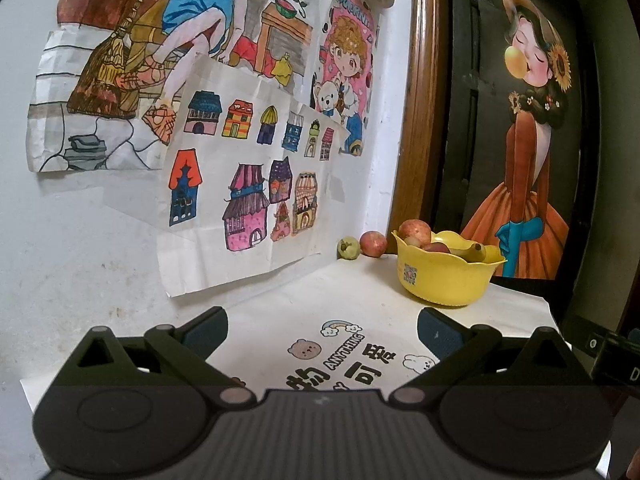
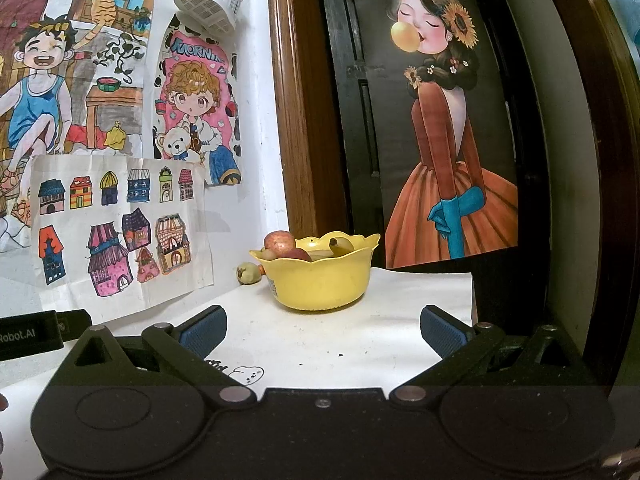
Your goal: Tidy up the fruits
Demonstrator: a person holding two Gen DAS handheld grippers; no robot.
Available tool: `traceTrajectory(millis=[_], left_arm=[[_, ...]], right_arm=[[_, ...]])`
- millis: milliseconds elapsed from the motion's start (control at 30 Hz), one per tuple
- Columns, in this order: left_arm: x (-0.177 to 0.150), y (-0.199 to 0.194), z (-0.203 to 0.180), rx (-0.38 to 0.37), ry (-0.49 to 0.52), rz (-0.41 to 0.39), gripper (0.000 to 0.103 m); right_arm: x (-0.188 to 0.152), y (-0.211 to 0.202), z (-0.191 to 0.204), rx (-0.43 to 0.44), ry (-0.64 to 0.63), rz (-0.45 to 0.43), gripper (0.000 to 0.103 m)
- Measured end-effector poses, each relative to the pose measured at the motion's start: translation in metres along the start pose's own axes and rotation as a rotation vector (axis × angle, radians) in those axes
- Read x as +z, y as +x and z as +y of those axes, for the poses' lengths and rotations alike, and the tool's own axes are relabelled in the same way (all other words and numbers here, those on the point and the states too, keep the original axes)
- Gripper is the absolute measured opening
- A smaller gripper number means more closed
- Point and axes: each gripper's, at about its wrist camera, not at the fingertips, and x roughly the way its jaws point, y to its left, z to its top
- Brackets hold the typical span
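Left wrist view: left gripper (image 1: pixel 322 330) hovering low over the white table cover (image 1: pixel 360 292), blue pads (image 1: pixel 206 332) spread wide, nothing between them. Printed cartoon bear and lettering showing on the cloth in the gap. Ahead and to the right, yellow bowl (image 1: pixel 444 276) sitting on the cover, holding red apples (image 1: pixel 416 232) and a banana (image 1: pixel 474 252). Just left of the bowl, against the wall, a loose red apple (image 1: pixel 373 243) and beside it a green fruit (image 1: pixel 348 247), both outside the bowl. Children's drawings (image 1: pixel 248 172) taped to the wall.

Right wrist view: right gripper (image 2: pixel 323 330) also low over the cover, fingers wide apart and empty. Bowl (image 2: pixel 320 280) straight ahead, well clear of the pads, apple (image 2: pixel 279 242) heaped at its left rim. Green fruit (image 2: pixel 249 273) just beside the bowl's left side, near the wall. Left gripper's body (image 2: pixel 36 334) poking in at the left edge.
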Motion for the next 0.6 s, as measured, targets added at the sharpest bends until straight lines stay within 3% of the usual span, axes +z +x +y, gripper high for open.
traceTrajectory(millis=[600], left_arm=[[-0.0010,0.0000,-0.0016,0.000,0.002,0.002,0.103]], right_arm=[[0.0004,-0.0002,0.0003,-0.001,0.000,0.001,0.102]])
